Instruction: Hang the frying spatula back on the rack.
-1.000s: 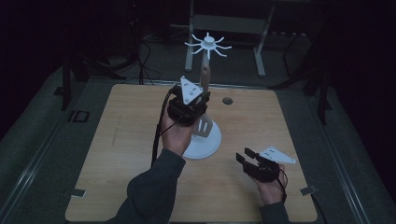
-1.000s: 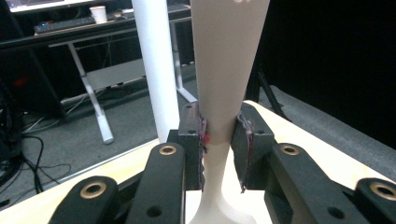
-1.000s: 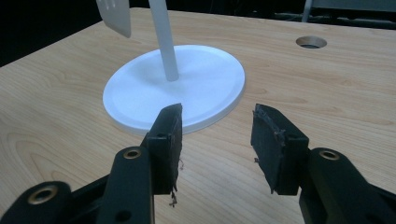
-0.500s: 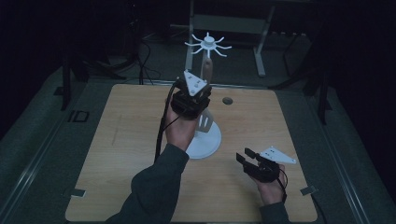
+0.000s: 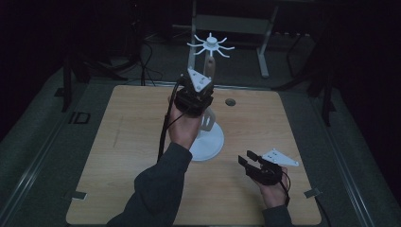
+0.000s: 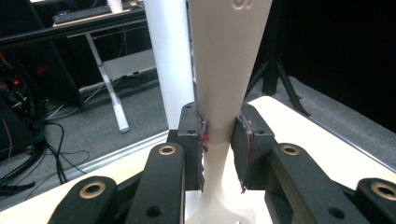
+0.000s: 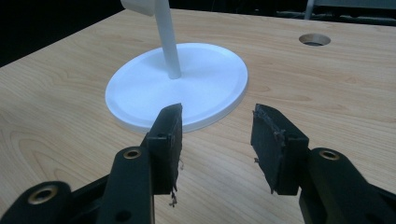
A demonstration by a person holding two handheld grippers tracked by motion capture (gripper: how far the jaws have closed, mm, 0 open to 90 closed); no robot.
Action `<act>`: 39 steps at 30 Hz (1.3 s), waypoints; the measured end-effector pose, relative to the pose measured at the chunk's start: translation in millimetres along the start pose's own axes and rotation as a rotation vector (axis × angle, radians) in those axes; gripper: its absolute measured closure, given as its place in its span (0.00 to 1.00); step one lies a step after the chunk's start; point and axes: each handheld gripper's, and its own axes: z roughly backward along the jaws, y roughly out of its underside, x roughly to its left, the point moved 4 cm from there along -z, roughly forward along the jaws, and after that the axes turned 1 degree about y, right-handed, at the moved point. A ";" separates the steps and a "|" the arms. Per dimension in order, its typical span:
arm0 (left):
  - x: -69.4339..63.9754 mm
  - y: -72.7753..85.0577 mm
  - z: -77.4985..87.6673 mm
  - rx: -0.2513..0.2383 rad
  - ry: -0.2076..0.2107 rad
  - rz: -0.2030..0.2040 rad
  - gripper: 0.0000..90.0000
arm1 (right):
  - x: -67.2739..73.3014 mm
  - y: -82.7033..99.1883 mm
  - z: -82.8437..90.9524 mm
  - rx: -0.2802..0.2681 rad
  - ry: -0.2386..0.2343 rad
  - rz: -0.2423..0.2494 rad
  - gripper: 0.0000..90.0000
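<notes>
Left gripper view: left hand-held gripper [image 6: 222, 149] pinching smooth, tapered cream utensil handle [image 6: 224, 70].

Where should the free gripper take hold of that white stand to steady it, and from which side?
Best on the thin upright pole just above the round base, coming in level from the near side where the right gripper waits open. The pole is slim enough for the jaws; the base is too wide and flat. The left gripper is clamped on the utensil handle higher up.
</notes>
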 end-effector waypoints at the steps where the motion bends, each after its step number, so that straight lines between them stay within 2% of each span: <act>1: 0.0 0.0 0.0 0.000 0.000 0.000 0.82 | -0.2 0.0 0.1 0.000 0.000 0.000 0.59; 8: 2.0 0.9 -0.2 -0.008 -0.010 -0.017 0.79 | 0.4 0.3 0.0 0.000 -0.001 0.000 0.59; 11: 2.4 -3.1 5.0 -0.046 -0.015 -0.022 0.79 | 0.5 0.9 -0.5 0.002 -0.002 0.001 0.59; 14: 1.9 -4.8 5.7 -0.042 -0.021 -0.038 0.80 | 0.4 1.7 -1.0 0.005 -0.001 0.001 0.59; 21: 2.7 -5.8 1.8 -0.039 0.003 -0.016 0.80 | -0.1 2.0 -0.8 0.007 0.000 0.003 0.59; 26: 7.9 -8.1 -1.7 -0.040 0.032 0.020 0.80 | 0.1 2.0 -0.3 0.005 0.002 0.004 0.59; 30: 9.0 -7.4 -2.6 -0.045 0.039 0.019 0.79 | 0.2 2.4 -0.5 0.008 0.003 0.006 0.59; 39: 10.9 -4.7 -0.2 -0.072 0.056 0.035 0.63 | 0.6 3.5 -1.6 0.017 0.001 0.009 0.58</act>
